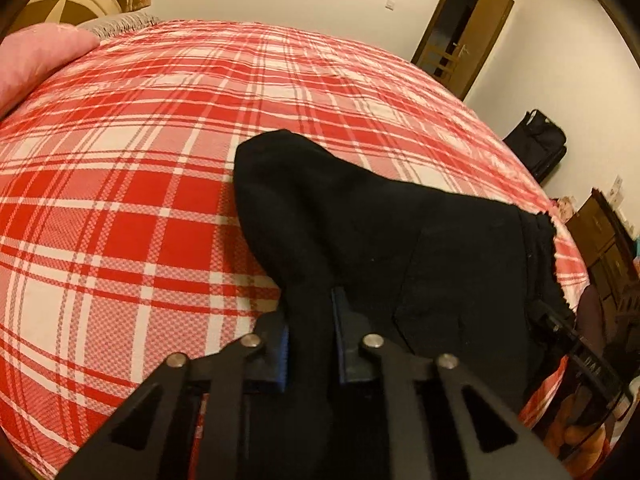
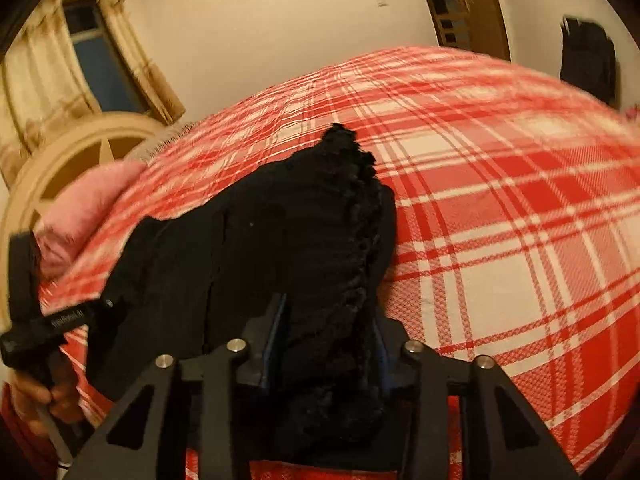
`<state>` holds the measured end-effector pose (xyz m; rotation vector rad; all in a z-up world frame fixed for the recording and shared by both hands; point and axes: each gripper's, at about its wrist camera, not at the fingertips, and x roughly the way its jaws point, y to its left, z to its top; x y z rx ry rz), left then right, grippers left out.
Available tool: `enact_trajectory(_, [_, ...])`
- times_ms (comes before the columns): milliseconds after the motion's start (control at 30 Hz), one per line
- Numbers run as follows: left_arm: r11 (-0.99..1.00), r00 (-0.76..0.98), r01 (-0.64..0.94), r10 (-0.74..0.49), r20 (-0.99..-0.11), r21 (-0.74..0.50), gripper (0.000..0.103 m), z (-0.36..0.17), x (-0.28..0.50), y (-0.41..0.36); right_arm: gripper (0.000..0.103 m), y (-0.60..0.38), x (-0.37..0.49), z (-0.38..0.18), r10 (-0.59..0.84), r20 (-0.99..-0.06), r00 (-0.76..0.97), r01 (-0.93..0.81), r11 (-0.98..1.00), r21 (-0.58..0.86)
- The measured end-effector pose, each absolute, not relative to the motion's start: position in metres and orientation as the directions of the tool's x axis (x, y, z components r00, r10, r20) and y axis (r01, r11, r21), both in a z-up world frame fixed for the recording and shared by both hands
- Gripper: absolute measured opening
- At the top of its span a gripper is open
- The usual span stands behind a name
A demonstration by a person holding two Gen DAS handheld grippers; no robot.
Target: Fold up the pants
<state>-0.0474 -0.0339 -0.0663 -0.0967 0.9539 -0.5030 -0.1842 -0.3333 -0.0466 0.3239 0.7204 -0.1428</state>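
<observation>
A: Gripping black pants with left gripper, fabric bunched between narrow jaws, lifted off red plaid bedspread. Pink pillow at far left.

B: Same on right gripper: clamped on ruffled waistband, pants draped over bedspread toward pillow. Left gripper visible at left edge, hand wrapped around handle. Bit blurry though.

Bedspread open beyond pants; pillow far-left.
</observation>
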Motion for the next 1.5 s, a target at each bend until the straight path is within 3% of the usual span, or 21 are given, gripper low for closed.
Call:
enact_trajectory(200, [0.893,0.531,0.380,-0.425,-0.733,-0.242,0.012,-0.058,-0.057,-0.037,0.033,-0.313,-0.183,-0.031,-0.101,-0.657,0.747,0.227,0.968,0.109])
enact_trajectory(433, [0.868,0.562,0.413,-0.481,-0.673,-0.275,0.011,-0.032,-0.061,-0.030,0.031,-0.300,-0.184,-0.002,-0.097,-0.611,0.786,0.187,0.979,0.085])
enact_trajectory(700, [0.850,0.544,0.382,-0.524,-0.655,-0.362,0.011,-0.029,-0.053,-0.014,0.030,-0.277,-0.179,0.028,-0.072,-0.568,0.820,0.124,0.991,0.053])
enact_trajectory(1000, [0.868,0.597,0.332,-0.496,-0.631,-0.369,0.011,-0.014,-0.044,0.017,0.029,-0.242,-0.150,0.047,0.013,-0.537,0.843,0.011,0.999,0.042])
enact_trajectory(1200, [0.907,0.677,0.229,-0.410,-0.612,-0.354,0.011,0.000,-0.027,0.064,0.029,-0.192,-0.097,0.060,0.129,-0.502,0.855,-0.140,0.990,0.016])
enact_trajectory(1500, [0.967,0.812,0.029,-0.171,-0.557,-0.255,0.011,0.027,0.013,0.154,0.029,-0.088,0.004,0.068,0.312,-0.421,0.852,-0.355,0.935,-0.026])
